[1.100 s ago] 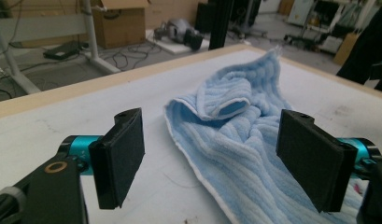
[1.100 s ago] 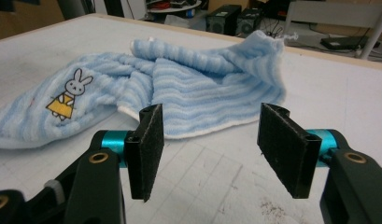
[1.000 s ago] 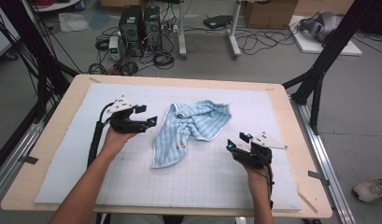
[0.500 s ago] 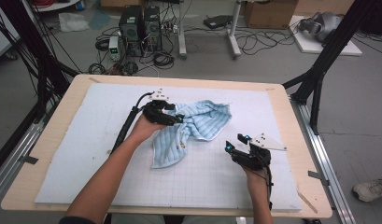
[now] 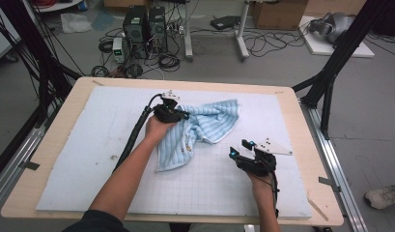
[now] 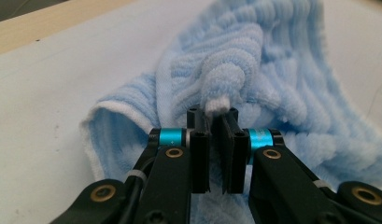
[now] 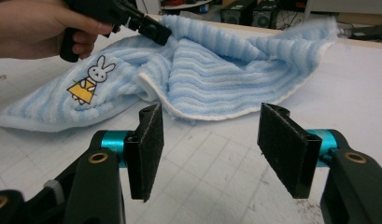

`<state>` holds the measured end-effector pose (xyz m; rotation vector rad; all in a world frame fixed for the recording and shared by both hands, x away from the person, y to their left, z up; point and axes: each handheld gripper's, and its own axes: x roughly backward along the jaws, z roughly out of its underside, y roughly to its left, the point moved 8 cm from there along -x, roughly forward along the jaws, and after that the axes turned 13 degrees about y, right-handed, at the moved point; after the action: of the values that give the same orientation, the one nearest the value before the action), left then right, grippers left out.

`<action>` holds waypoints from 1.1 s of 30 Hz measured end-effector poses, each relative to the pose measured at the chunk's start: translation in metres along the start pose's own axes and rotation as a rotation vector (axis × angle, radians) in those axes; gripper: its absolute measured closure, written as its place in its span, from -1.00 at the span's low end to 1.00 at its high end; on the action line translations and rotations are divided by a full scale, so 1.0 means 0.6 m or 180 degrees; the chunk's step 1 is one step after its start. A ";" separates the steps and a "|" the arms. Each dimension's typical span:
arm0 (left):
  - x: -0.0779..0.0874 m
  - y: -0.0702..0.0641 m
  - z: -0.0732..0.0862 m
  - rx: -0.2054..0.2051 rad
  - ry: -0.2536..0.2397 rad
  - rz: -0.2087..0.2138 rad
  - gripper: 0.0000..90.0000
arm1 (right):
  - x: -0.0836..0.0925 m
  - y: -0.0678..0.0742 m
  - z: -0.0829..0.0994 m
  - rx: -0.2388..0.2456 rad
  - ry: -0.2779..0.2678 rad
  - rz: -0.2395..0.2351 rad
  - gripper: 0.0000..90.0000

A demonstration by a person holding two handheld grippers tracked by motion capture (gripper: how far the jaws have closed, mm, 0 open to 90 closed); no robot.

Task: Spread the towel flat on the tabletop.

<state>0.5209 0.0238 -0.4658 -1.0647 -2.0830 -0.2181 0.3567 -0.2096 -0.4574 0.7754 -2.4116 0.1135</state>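
A: Here, where does the crumpled light-blue striped terry towel [image 5: 204, 126] lie?

B: I see it on the pale gridded mat [image 5: 89, 145] that covers the light wooden table [image 5: 69, 92], a little beyond the middle in the high view. One end trails toward the person's side of the table; the other fans out to the right. In the right gripper view a small rabbit emblem in a yellow dress [image 7: 88, 81] shows on the nearer flap.

A: And the left gripper [image 5: 185, 115]?

B: I hold it at the towel's left upper part. Its jaws have just been closing, and in the left gripper view they stand nearly together with a white-edged fold of the towel [image 6: 216, 103] pinched between the pads, so the left gripper [image 6: 212, 122] is gripping cloth. The left hand [image 5: 159, 129] rests over the towel's left edge.

A: The right gripper [image 5: 237, 150]?

B: Its jaws stand apart with nothing between them. In the right gripper view the right gripper [image 7: 209, 116] faces the towel's white hem, near it but not touching, low over the mat. In the high view it sits below and to the right of the towel, well apart from the left gripper, with the right hand [image 5: 260, 181] behind it.
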 end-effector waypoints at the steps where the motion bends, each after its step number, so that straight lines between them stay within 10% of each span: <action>1: 0.007 0.005 -0.002 0.0043 -0.0057 0.0022 0.86 | -0.002 0.004 -0.002 0.0012 -0.0011 -0.0027 -0.10; 9: 0.053 0.039 -0.003 0.0274 -0.0297 -0.0112 0.84 | -0.021 0.029 -0.022 0.0038 -0.0017 -0.0199 0.01; 15: 0.074 0.069 0.019 0.0361 -0.0390 -0.0538 0.84 | -0.075 0.065 -0.039 0.0163 0.0199 -0.0407 0.29; 18: 0.078 0.078 0.030 0.0447 -0.0439 -0.0518 0.78 | -0.095 0.078 -0.050 0.0274 0.0185 -0.0444 0.47; 19: 0.080 0.082 0.032 0.0520 -0.0489 -0.0495 0.41 | -0.108 0.081 -0.058 0.0309 0.0216 -0.0434 0.53; 23: 0.097 0.092 0.040 0.0659 -0.0653 -0.0441 0.09 | -0.133 0.077 -0.068 0.0315 0.0349 -0.0406 0.55; 33: 0.150 0.099 0.063 0.0598 -0.0961 -0.0299 -0.03 | -0.195 0.110 -0.075 0.0528 0.0611 -0.0525 0.68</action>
<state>0.5123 0.1346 -0.4394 -0.9319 -2.3716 0.0986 0.4194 -0.0850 -0.4806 0.9886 -2.1676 0.3108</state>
